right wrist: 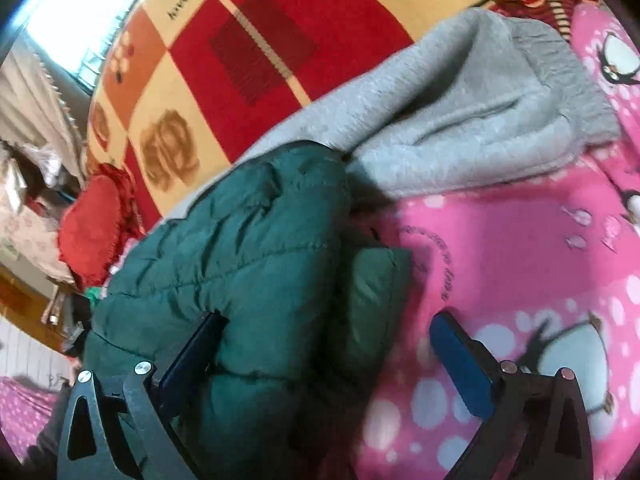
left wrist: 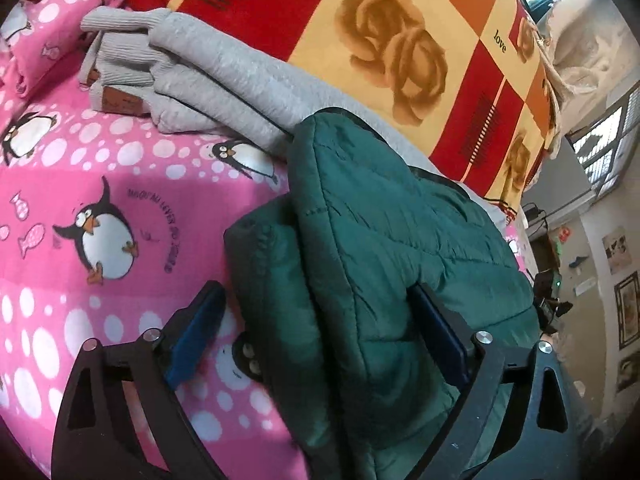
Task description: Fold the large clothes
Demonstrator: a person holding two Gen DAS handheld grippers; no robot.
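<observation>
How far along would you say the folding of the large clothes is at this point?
Done: the grey garment lies folded on the pink blanket. In hand: both open claws, left and right, straddle the bunched green jacket. Left: finishing its fold.

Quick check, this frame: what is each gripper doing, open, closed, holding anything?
Left gripper: open, fingers straddling the green puffer jacket, not clamped.
Right gripper: open, straddling the same jacket edge.

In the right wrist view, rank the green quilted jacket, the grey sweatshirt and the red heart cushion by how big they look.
1. Green quilted jacket, though it lies nearest the camera, so its lead is unsure.
2. Grey sweatshirt.
3. Red heart cushion, clearly smallest.
</observation>
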